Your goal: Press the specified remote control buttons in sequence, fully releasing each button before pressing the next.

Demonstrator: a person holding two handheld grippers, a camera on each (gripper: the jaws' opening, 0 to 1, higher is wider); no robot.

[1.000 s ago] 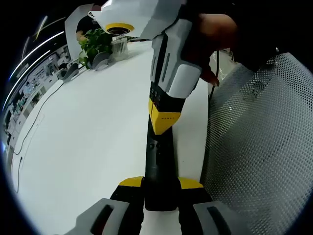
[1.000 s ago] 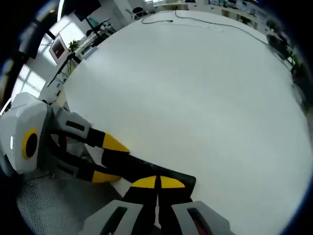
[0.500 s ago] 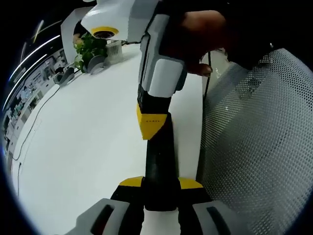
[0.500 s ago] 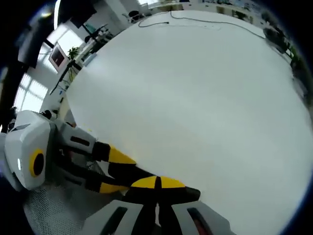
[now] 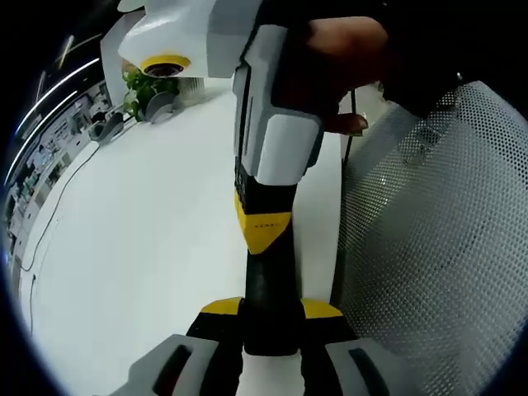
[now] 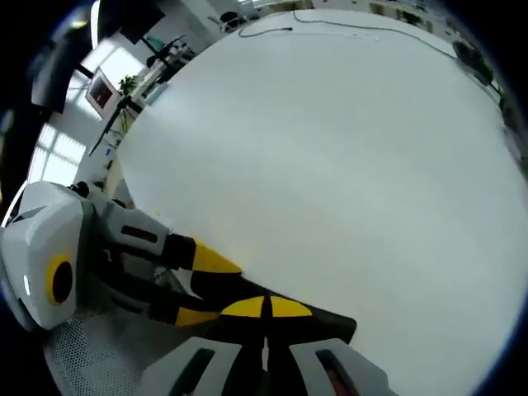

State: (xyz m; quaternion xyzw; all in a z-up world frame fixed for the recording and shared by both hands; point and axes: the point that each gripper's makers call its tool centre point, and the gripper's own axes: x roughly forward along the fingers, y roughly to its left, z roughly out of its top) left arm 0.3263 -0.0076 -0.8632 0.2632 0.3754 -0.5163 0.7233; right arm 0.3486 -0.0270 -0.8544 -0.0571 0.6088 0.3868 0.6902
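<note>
White bench [image 6: 346, 165] runs wide ahead of my tongs. Left tongs [image 5: 271, 309] clamp the black remote [image 5: 269, 285] near its end. Right tongs [image 6: 266, 309], clenched, tips on the remote, have slid back down it after lifting away: next press underway, I judge.

The white table [image 6: 346, 165] lies open across most of its surface, with obstruction confined to a potted plant [image 5: 142, 86] and a thin cable [image 6: 330, 18] at the far edge and a mesh chair back [image 5: 437, 247] just beside the near edge.
</note>
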